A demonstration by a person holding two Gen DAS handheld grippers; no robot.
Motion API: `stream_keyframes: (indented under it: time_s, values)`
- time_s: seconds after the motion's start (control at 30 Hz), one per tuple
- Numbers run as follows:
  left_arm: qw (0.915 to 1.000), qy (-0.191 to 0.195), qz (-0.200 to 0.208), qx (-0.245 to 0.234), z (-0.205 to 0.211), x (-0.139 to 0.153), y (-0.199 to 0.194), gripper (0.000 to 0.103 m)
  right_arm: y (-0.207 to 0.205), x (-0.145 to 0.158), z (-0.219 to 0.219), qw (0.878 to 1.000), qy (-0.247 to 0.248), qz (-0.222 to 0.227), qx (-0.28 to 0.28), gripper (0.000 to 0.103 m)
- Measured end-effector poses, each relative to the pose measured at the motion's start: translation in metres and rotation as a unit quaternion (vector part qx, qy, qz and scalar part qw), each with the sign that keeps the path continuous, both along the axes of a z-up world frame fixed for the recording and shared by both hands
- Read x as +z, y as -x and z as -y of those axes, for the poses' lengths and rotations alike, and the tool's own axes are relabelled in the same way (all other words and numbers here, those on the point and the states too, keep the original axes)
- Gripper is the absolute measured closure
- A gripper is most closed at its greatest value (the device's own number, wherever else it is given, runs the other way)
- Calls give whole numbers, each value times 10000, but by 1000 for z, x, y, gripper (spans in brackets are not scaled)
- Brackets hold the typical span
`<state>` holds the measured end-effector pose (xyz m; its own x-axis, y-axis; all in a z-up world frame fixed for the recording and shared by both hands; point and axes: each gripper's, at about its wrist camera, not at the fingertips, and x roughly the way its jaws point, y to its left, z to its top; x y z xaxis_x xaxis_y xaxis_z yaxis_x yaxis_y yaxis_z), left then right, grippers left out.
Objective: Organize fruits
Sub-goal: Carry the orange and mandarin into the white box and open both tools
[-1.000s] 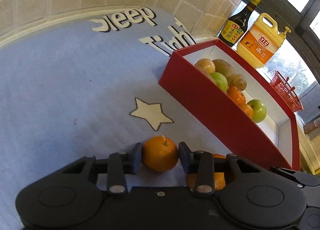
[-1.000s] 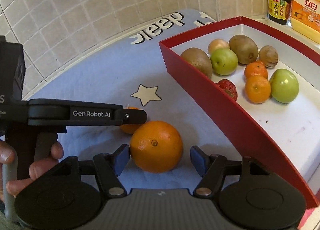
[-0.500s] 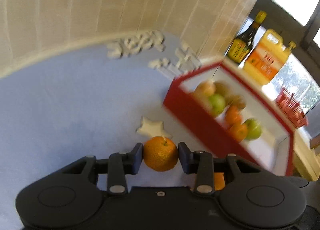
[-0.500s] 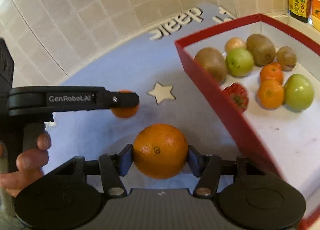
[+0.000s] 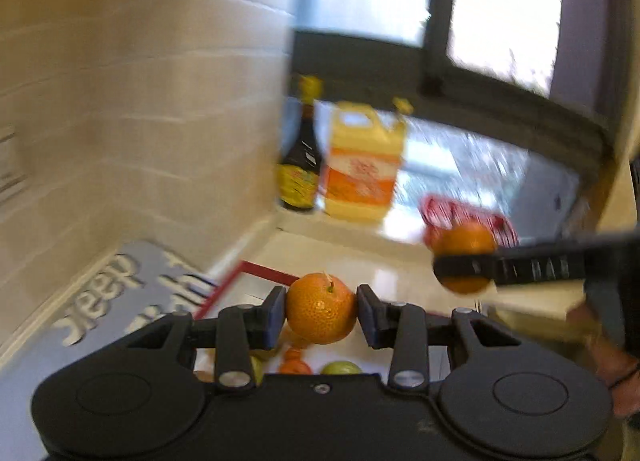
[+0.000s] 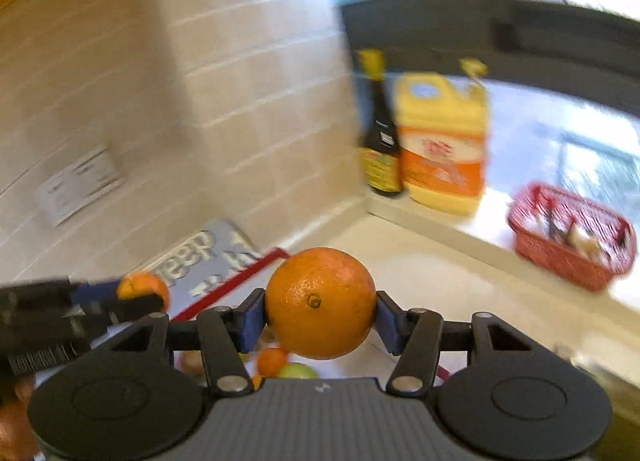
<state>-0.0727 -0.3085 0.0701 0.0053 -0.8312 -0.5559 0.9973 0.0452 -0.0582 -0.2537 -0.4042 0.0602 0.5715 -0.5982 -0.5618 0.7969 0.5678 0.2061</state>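
My left gripper (image 5: 321, 311) is clamped on a small orange (image 5: 321, 308), its dimpled skin squeezed between blue pads, a stub of stem poking up. My right gripper (image 6: 320, 315) pinches a big orange (image 6: 320, 303), round and glossy with a dark navel facing me, filling the gap between the pads at lower centre of frame. Black plastic linkages and round housings fill the bottom of both views.

Just under each held fruit I catch a blurred orange and green fruit in the red box (image 6: 234, 281), its thin rim slanting up from lower left. Left of that, the quilted blue mat (image 5: 120, 289) with pale lettering.

The left view catches my right gripper side-on at mid right, fruit in front of the red basket (image 5: 448, 211); the right view shows my left gripper at lower left, and a wall socket (image 6: 76, 189) on the beige tiles. In the corner, a dark sauce bottle (image 6: 380, 141) touches a yellow jug (image 6: 442, 141). All smeared by blur.
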Motion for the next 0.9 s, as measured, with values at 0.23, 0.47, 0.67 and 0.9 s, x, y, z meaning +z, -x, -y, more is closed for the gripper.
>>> stream_keyframes:
  time_s: [0.23, 0.47, 0.67, 0.9]
  values:
    - [9960, -644, 161, -597, 29, -61, 26, 57, -1, -56, 41, 9923, -1176, 223, -318, 44]
    - [9897, -1045, 355, -913, 31, -98, 30, 57, -38, -94, 70, 9831, -1781, 210, -363, 45]
    - [9858, -1203, 407, -1098, 36, -114, 27, 57, -65, -112, 86, 9756, -2154, 50, -416, 45]
    - [9842, -1296, 374, -1147, 37, -124, 21, 57, -78, -131, 93, 9704, -2365, -168, -467, 45]
